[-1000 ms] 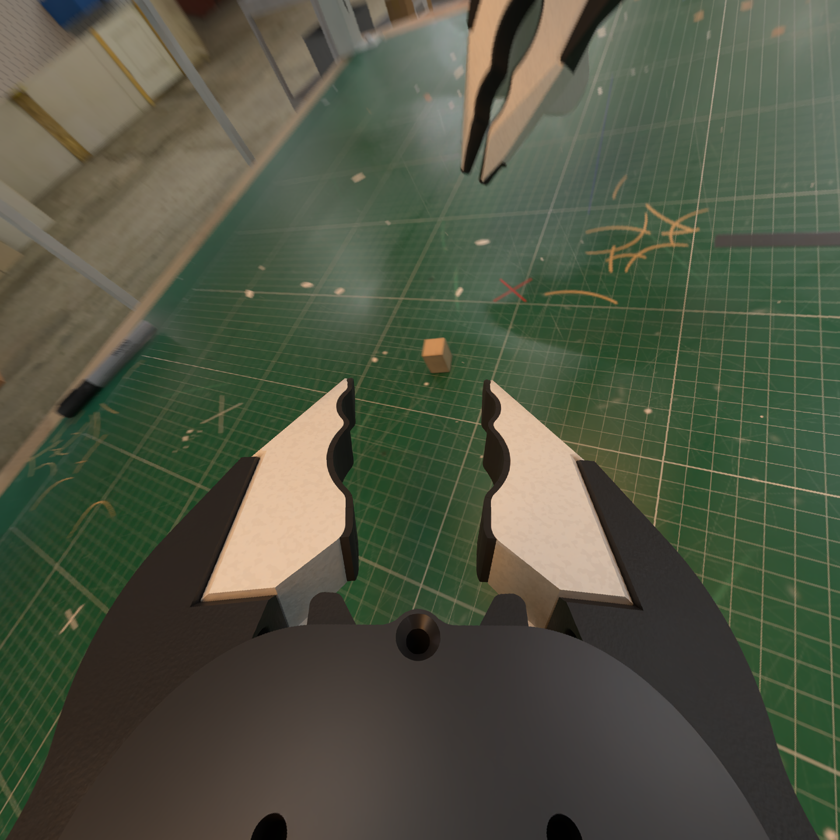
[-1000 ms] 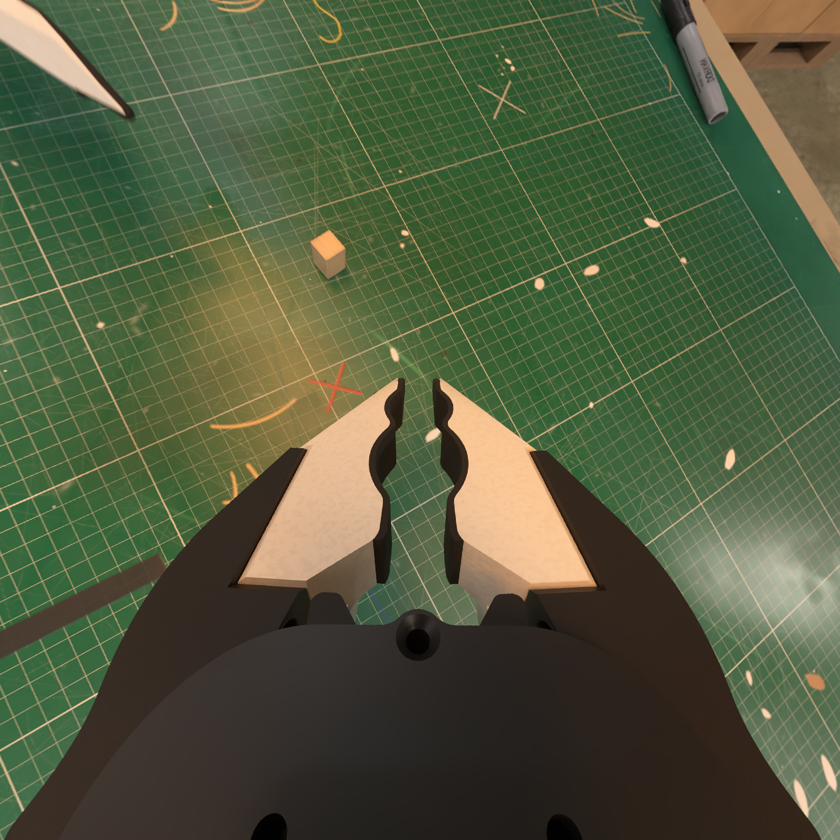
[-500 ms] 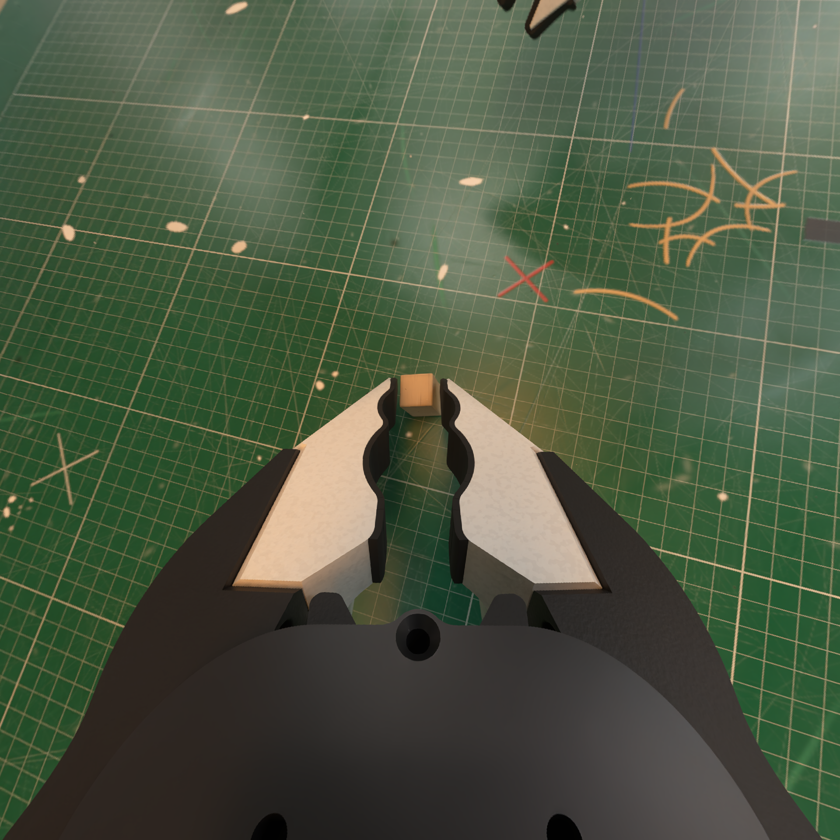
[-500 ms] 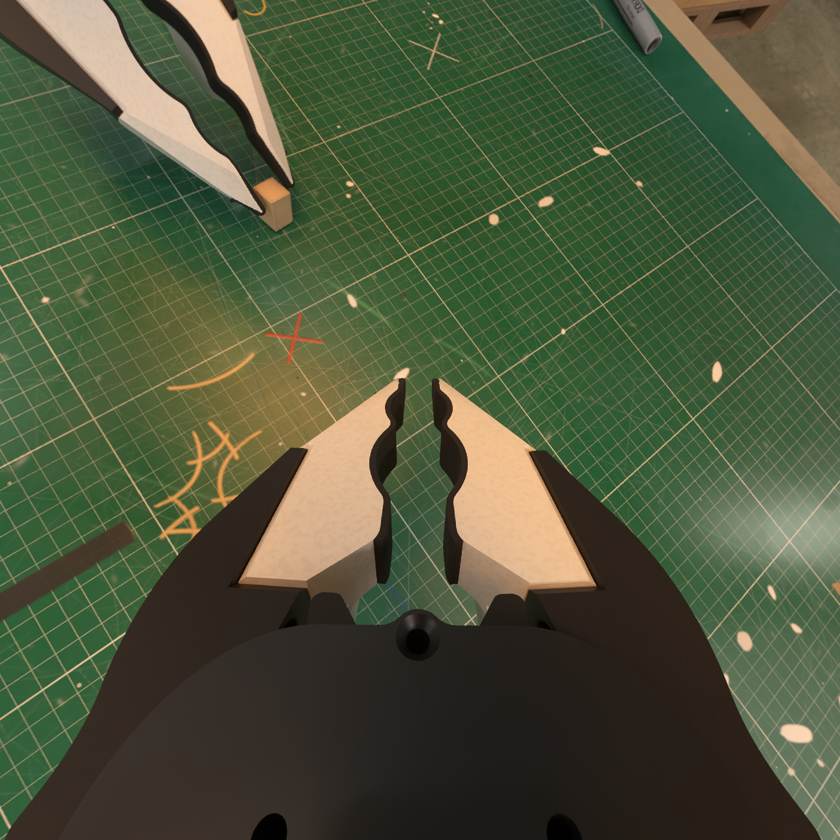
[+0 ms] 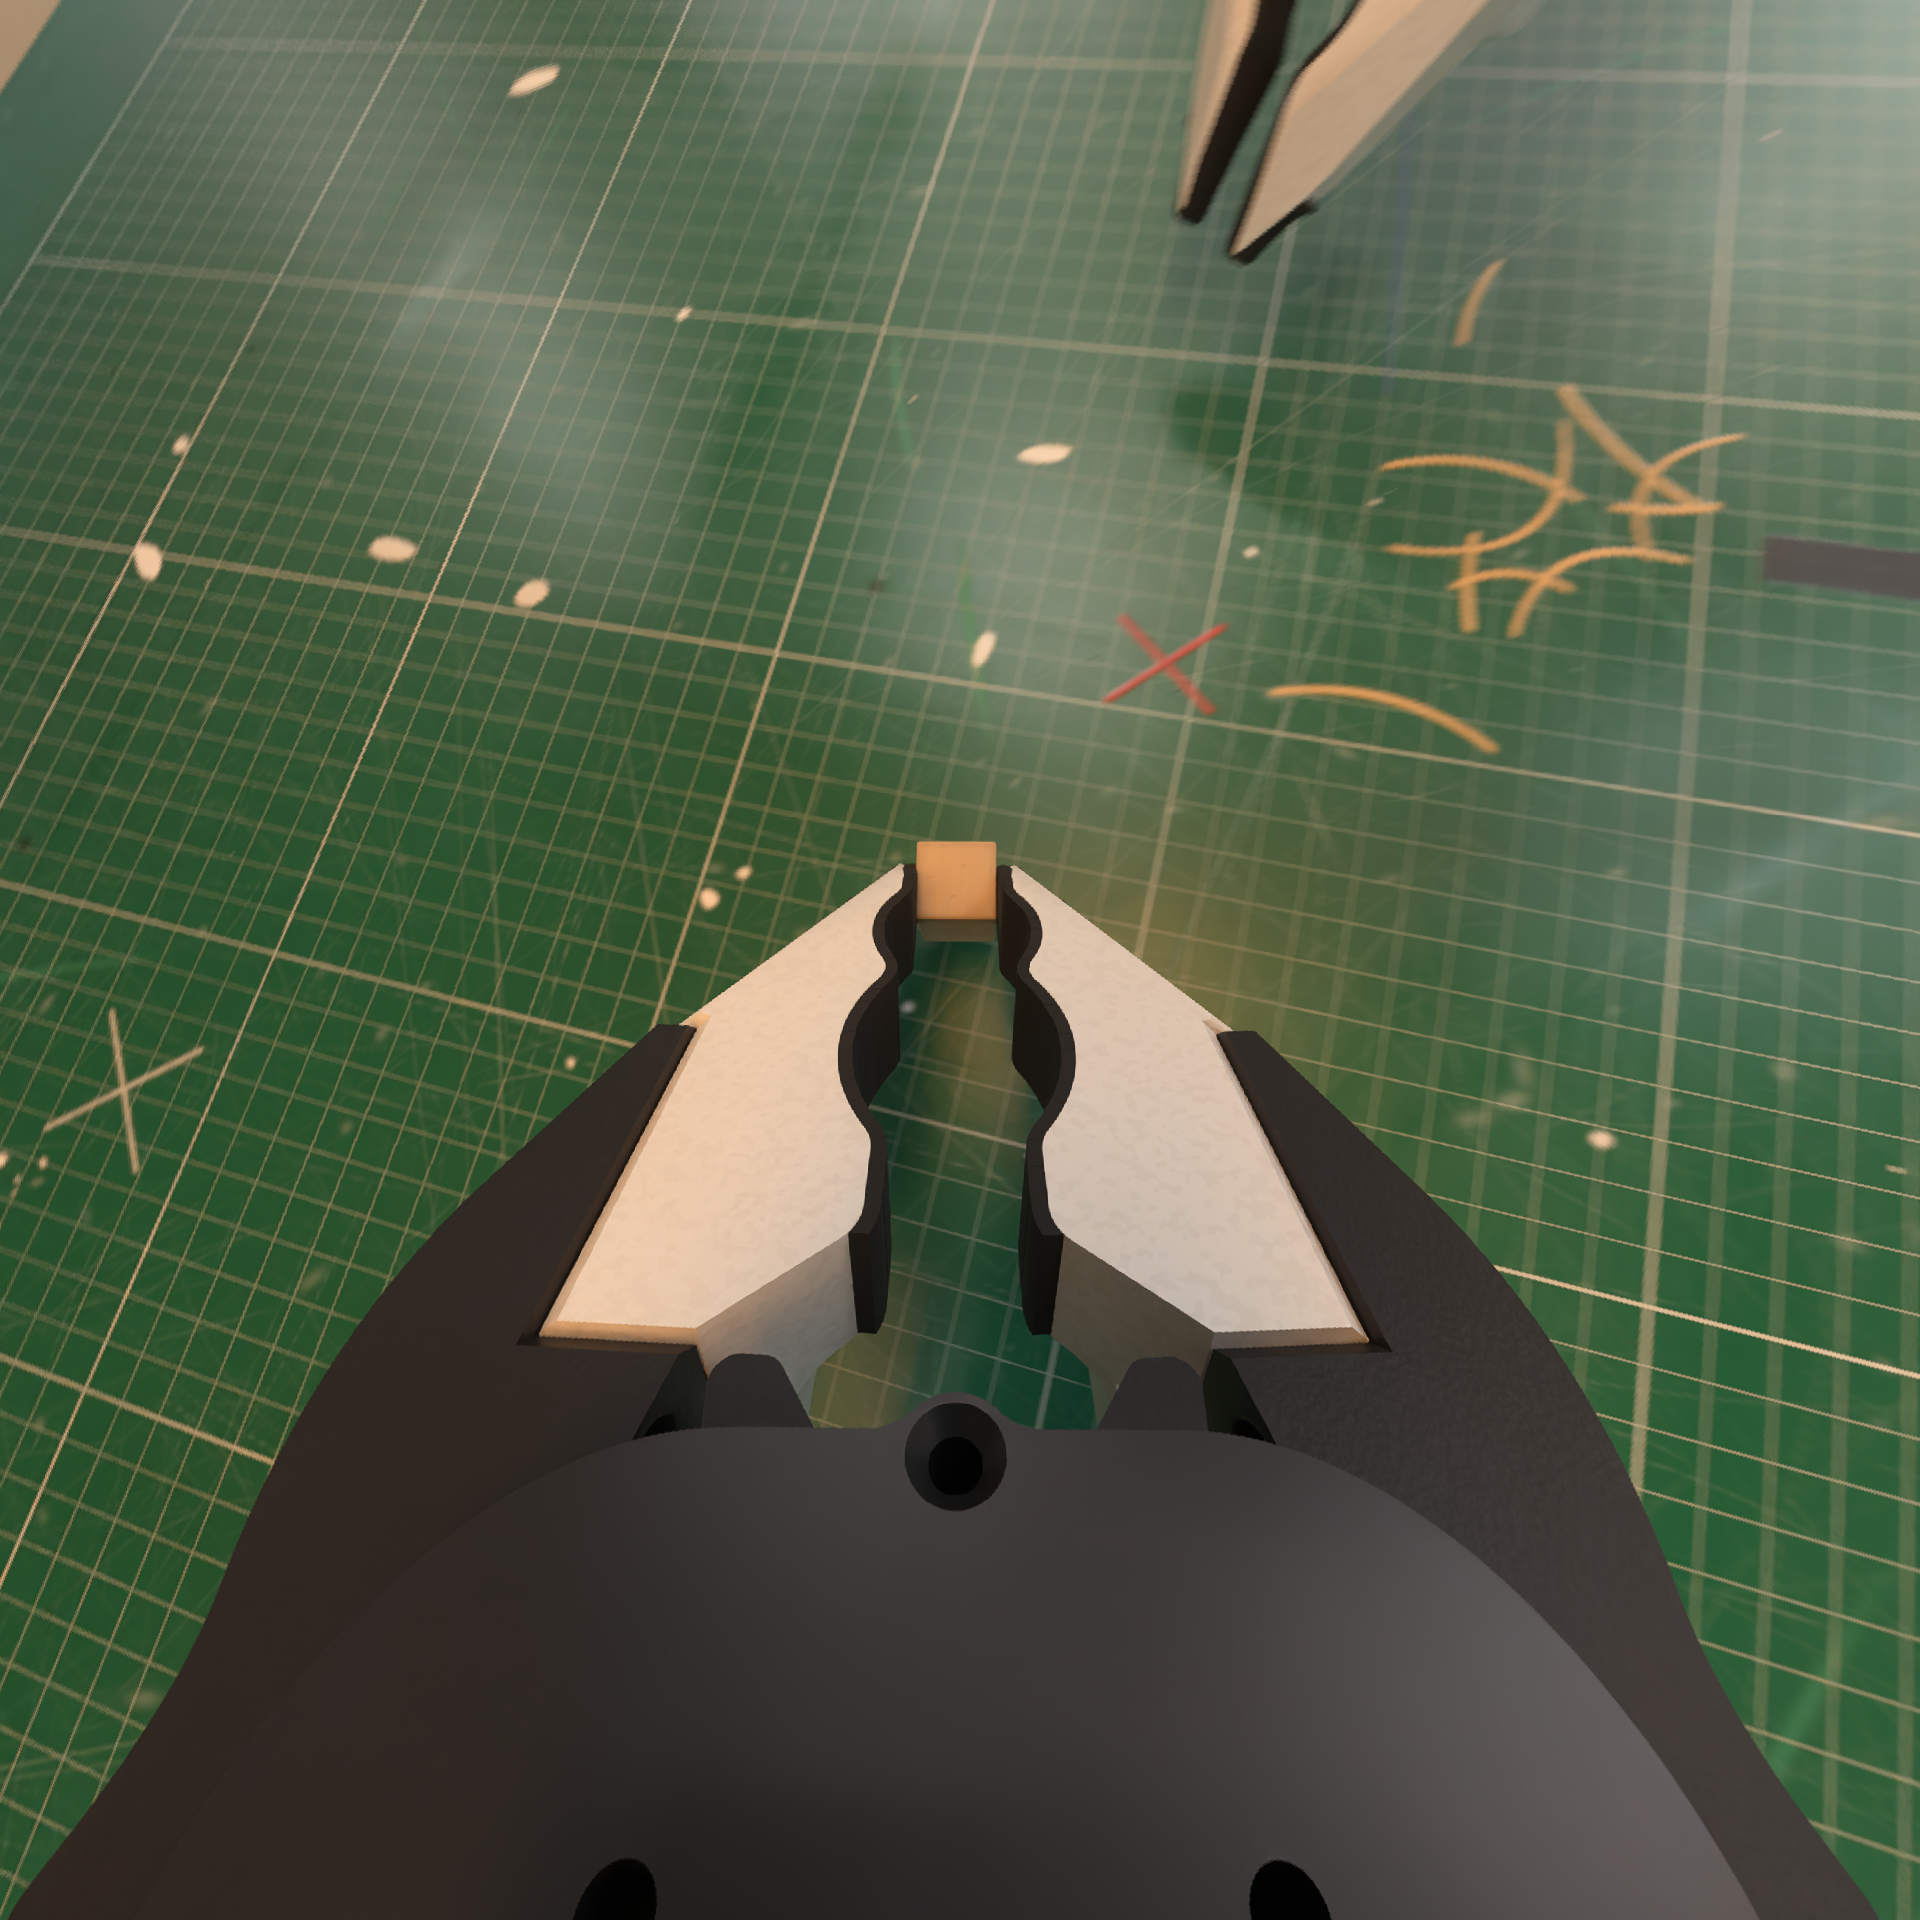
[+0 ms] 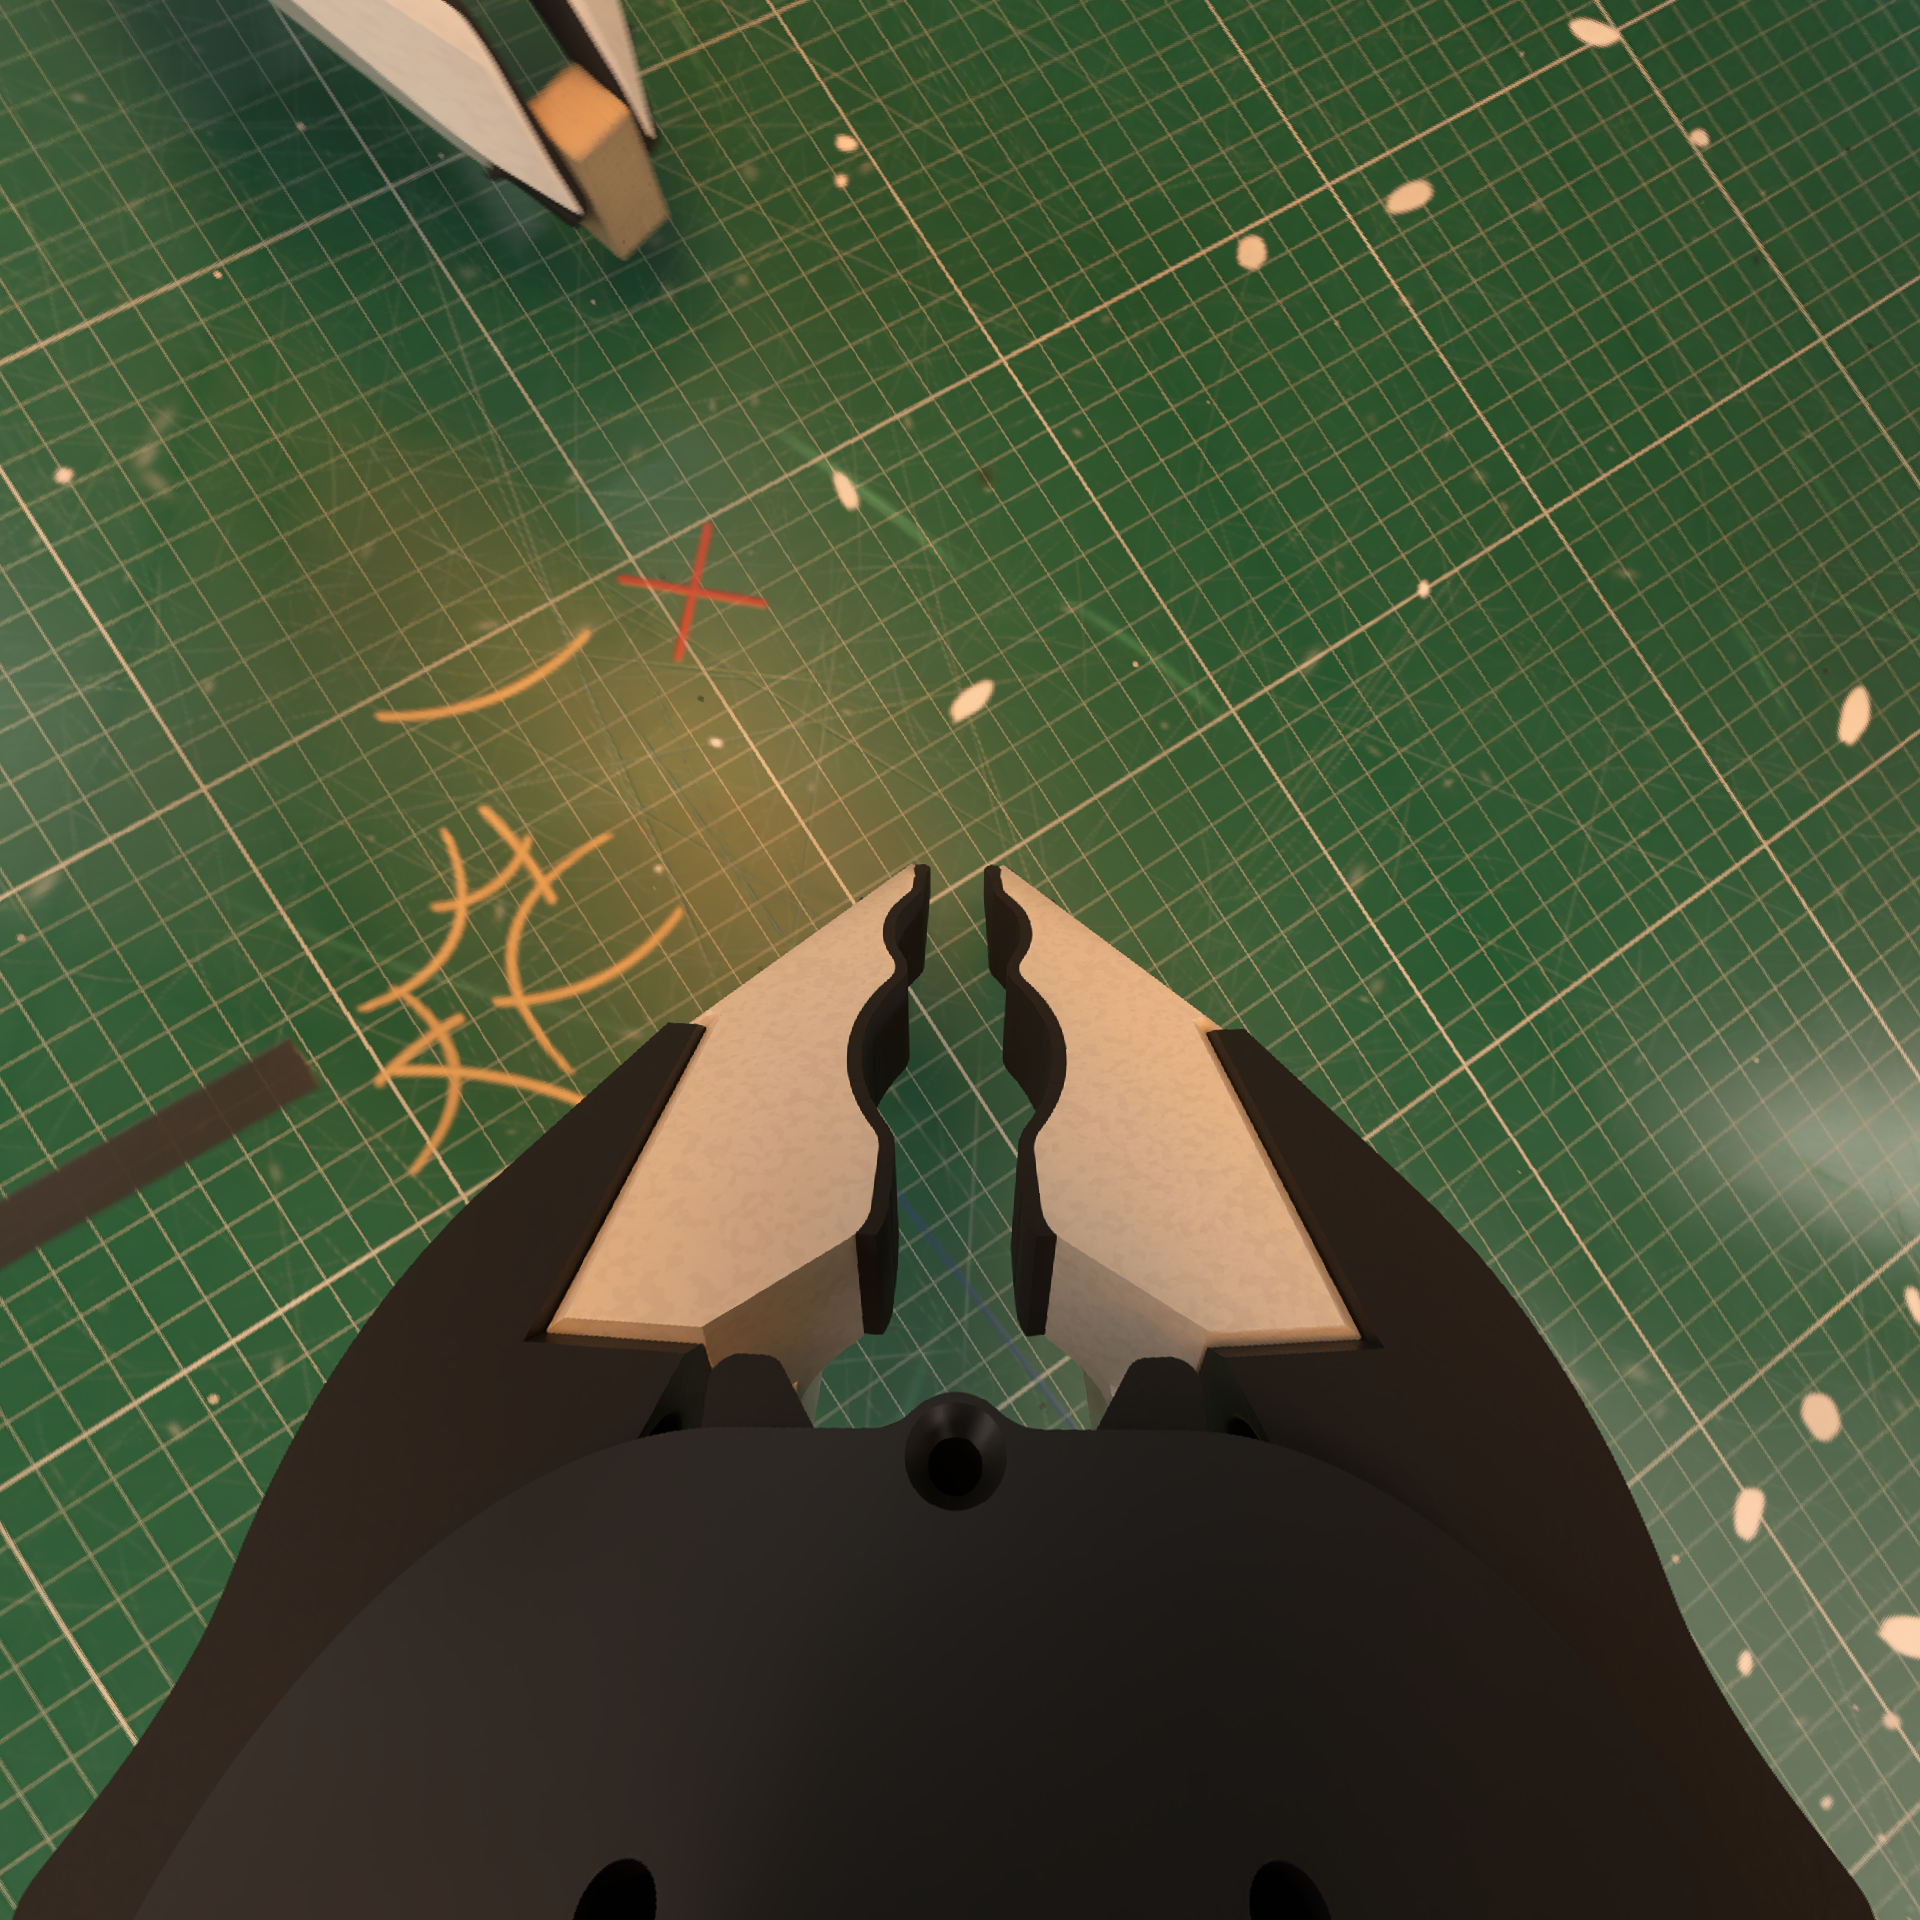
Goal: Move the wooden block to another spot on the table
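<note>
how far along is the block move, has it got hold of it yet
Done: the left gripper has its jaws shut on the wooden block, pinching it at the very tips. In hand: the right wrist view suggests the block is just clear of the green mat, though contact is hard to rule out. Left: carry it to a new spot, set it down, release. The right gripper holds nothing, jaws slightly apart.
</note>
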Controlling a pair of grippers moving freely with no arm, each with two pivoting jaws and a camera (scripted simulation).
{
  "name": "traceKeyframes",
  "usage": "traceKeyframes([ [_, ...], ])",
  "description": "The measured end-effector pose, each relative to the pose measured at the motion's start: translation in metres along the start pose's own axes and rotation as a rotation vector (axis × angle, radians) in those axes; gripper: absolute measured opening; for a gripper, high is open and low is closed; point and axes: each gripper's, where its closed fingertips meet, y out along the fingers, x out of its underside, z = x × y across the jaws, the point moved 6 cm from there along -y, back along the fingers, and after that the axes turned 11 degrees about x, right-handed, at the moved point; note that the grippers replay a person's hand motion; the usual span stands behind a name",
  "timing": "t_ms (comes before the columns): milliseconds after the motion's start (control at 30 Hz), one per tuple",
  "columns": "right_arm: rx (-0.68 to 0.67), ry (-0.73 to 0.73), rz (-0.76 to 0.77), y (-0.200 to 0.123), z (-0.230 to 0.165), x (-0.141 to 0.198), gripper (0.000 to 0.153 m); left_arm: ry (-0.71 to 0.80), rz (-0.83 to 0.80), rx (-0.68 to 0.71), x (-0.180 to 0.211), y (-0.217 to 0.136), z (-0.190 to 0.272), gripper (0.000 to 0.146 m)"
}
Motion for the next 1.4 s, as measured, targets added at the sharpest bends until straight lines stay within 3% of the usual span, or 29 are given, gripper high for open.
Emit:
traceKeyframes([
  [267, -0.017, -0.137, -0.053, 0.005, 0.013, 0.001, 0.006, 0.089, -0.027, 0.114, -0.011, 0.009, 0.045, 0.014],
  [567, 0.025, -0.089, -0.049, 0.016, 0.044, -0.016, 0.008, 0.073, -0.061, 0.176, -0.005, 0.02, 0.055, 0.014],
  [733, 0.062, -0.044, -0.096, 0.031, 0.06, -0.015, 0.011, 0.068, -0.049, 0.19, -0.005, 0.019, 0.056, 0.037],
  [967, 0.119, 0.0, -0.126, 0.011, 0.084, 0.0, 0.012, 0.078, -0.065, 0.197, -0.002, 0.016, 0.055, 0.043],
  [1233, 0.05, -0.048, -0.169, -0.004, 0.07, 0.021, 0.011, 0.067, -0.076, 0.22, 0.001, 0.014, 0.054, 0.045],
  [1400, 0.01, -0.066, -0.198, -0.002, 0.065, 0.031, 0.012, 0.072, -0.08, 0.225, 0.002, 0.015, 0.055, 0.036],
])
